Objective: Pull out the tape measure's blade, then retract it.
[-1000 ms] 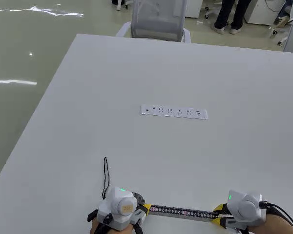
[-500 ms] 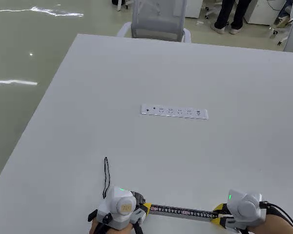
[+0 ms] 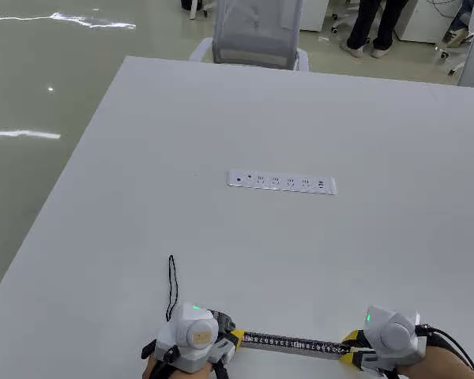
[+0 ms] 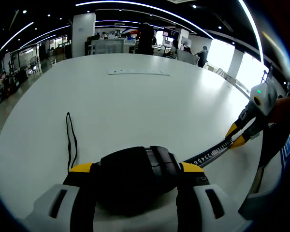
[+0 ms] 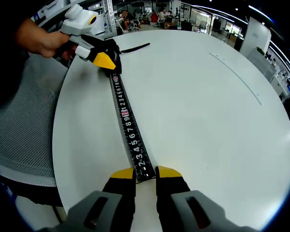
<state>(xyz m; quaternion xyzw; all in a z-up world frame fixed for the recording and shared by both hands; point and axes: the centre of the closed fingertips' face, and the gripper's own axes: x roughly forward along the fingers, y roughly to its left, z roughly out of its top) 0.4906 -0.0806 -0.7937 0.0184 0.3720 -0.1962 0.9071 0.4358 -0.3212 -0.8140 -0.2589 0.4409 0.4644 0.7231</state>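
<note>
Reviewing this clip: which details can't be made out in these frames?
End hook of the blade: right gripper view, hidden between the right tool's tips.
Markings on the tape measure case: left gripper view, dark and clamped by the left tool.
Numerals on the blade: head view, too small.
Sockets of the power strip: left gripper view, too small.

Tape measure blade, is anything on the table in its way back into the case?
Nothing visible. The blade runs bare over the table from the right gripper to the case; the black strap lies beyond the case, off that line.
</note>
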